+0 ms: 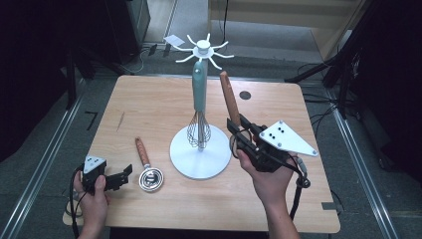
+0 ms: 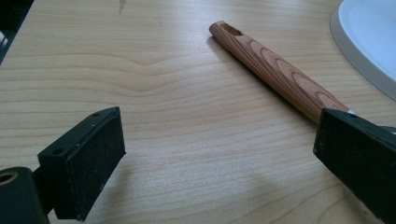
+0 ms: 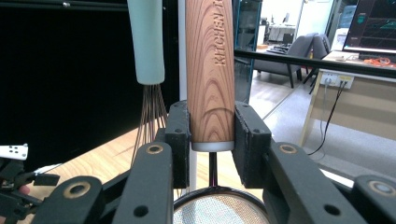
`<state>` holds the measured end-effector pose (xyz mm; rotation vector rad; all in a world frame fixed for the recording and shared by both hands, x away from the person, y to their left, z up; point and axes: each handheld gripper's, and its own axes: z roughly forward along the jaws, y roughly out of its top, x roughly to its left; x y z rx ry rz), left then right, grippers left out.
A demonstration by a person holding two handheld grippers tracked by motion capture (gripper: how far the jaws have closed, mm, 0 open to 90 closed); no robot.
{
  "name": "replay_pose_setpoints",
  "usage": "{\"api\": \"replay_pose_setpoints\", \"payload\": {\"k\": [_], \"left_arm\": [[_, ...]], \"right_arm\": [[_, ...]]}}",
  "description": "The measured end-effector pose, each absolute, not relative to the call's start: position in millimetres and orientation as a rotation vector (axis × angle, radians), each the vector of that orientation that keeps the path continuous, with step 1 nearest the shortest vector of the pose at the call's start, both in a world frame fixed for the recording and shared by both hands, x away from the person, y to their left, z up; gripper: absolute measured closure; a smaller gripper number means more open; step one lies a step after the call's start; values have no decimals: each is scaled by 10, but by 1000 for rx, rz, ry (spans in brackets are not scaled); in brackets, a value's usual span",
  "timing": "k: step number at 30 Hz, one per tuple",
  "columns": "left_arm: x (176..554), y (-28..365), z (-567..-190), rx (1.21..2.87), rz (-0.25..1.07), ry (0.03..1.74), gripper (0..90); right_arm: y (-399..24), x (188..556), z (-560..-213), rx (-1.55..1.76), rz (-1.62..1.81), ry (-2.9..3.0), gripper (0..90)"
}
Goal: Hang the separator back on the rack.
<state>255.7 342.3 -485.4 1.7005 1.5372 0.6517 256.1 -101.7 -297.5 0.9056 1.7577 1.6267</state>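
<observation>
The strainer [image 3: 211,70] stands upright in the right hand-held gripper [image 1: 242,135], which is clamped on the base of its wooden handle, mesh bowl below the jaws. Held this way, the handle's top end points up toward the hooks of the white rack [image 1: 201,50], likely so it can be hung there. A whisk [image 1: 199,99] already hangs just beside it. The left hand-held gripper [image 1: 119,177] rests low on the counter [image 1: 149,99], jaws spread and empty, near a second wooden-handled tool [image 1: 147,167] lying flat, probably next to be picked up.
</observation>
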Motion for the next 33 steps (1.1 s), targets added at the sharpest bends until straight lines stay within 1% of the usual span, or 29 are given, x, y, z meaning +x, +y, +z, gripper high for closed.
{"api": "replay_pose_setpoints", "payload": {"k": [18, 33], "left_arm": [[2559, 3419, -4854, 1700, 654, 1539, 23], [2559, 3420, -4854, 1702, 652, 1538, 23]], "right_arm": [[-1017, 2490, -2817, 878, 1647, 1713, 716], [-923, 2537, -2796, 879, 1640, 1721, 716]]}}
